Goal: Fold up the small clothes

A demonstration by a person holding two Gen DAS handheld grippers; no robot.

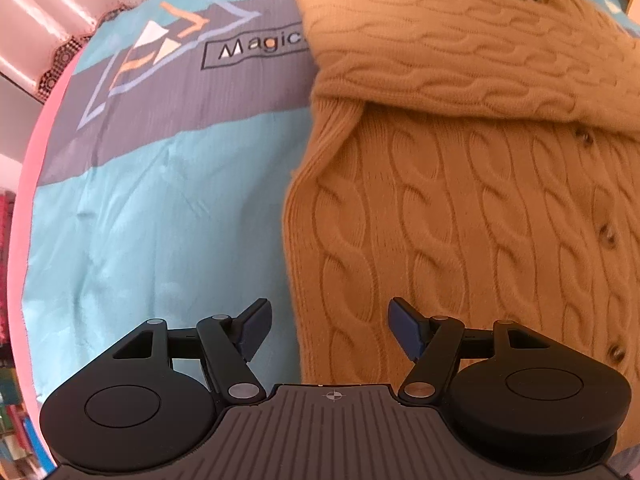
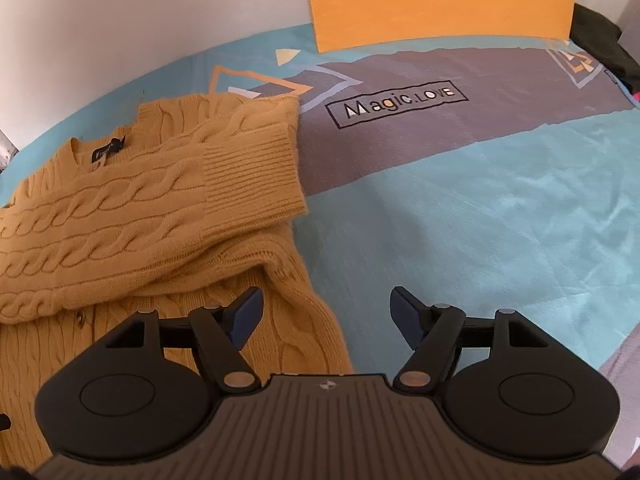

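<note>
A mustard cable-knit cardigan (image 1: 460, 208) lies flat on a turquoise and grey bedsheet (image 1: 168, 208), buttons down its front, collar label at the far end. Both sleeves are folded across the chest. In the right wrist view the cardigan (image 2: 120, 216) fills the left side, with a ribbed cuff (image 2: 252, 172) lying on top. My left gripper (image 1: 330, 326) is open and empty, over the cardigan's lower left edge. My right gripper (image 2: 326, 316) is open and empty, over the cardigan's lower right edge and the bedsheet (image 2: 500, 208).
The sheet carries a printed "Magic.LOVE" box (image 2: 396, 104). An orange panel (image 2: 440, 0) stands against the white wall at the back. A dark bundle (image 2: 604, 40) lies at the far right. A pink edge (image 1: 36, 152) borders the sheet on the left.
</note>
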